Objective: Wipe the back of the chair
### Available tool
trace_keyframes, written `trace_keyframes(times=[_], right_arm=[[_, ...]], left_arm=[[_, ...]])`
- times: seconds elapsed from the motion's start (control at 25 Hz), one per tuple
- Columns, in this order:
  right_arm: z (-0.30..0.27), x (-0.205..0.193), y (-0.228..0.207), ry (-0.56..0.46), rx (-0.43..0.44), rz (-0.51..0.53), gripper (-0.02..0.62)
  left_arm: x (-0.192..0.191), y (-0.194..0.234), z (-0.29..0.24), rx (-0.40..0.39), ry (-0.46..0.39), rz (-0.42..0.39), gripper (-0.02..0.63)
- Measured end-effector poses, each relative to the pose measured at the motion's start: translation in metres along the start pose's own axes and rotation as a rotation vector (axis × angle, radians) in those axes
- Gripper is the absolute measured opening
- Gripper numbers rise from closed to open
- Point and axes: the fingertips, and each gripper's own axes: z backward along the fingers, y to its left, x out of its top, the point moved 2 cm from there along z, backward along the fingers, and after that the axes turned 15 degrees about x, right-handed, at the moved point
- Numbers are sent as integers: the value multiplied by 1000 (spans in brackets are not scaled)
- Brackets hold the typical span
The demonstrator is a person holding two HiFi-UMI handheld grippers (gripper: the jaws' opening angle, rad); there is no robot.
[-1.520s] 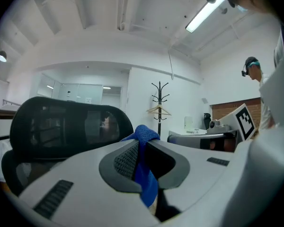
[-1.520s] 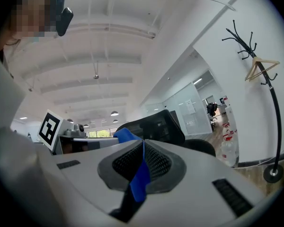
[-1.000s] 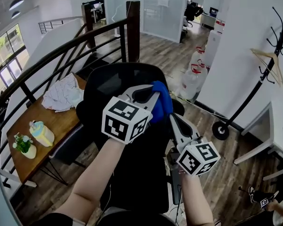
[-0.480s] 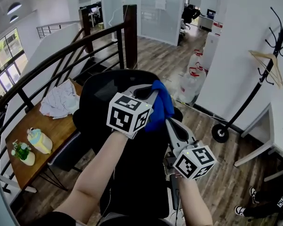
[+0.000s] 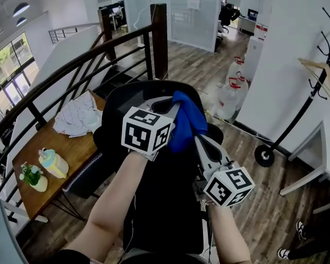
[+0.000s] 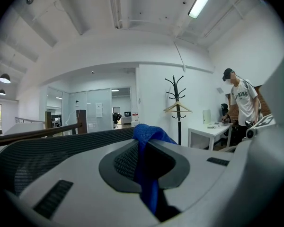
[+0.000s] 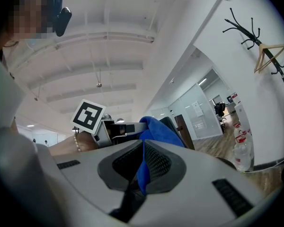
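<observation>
A black mesh office chair [image 5: 154, 202] stands below me, its back [image 5: 129, 100] toward the railing. A blue cloth [image 5: 186, 121] is bunched over the top of the chair back, held by both grippers. My left gripper [image 5: 173, 110] is shut on the blue cloth [image 6: 149, 167] from the left. My right gripper [image 5: 197, 139] is shut on the same cloth [image 7: 154, 138] from the near right side. In the left gripper view the mesh chair back [image 6: 33, 150] runs just beyond the jaws. The left gripper [image 7: 116, 129] shows in the right gripper view beside the cloth.
A dark stair railing [image 5: 71, 65] curves behind the chair. A wooden table [image 5: 55, 158] at left holds crumpled white cloth [image 5: 80, 117], a bottle [image 5: 54, 163] and a small plant [image 5: 32, 176]. Water jugs [image 5: 231, 95] and a coat stand [image 5: 313, 87] stand at right.
Both grippers with the blue cloth have stayed near the top of the chair back, shifting only slightly; the view has swung a little.
</observation>
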Motion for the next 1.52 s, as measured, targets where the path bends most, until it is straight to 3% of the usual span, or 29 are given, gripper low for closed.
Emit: trace_keyframes(times=[0.76,1.52], right_arm=[[-54,-26,38,45,104,-31,31],[-77,-50,84,98,166,-48,31]], left_arm=[[-24,98,47,197,35,76,38],[-50,166,124,321,42,92,38]])
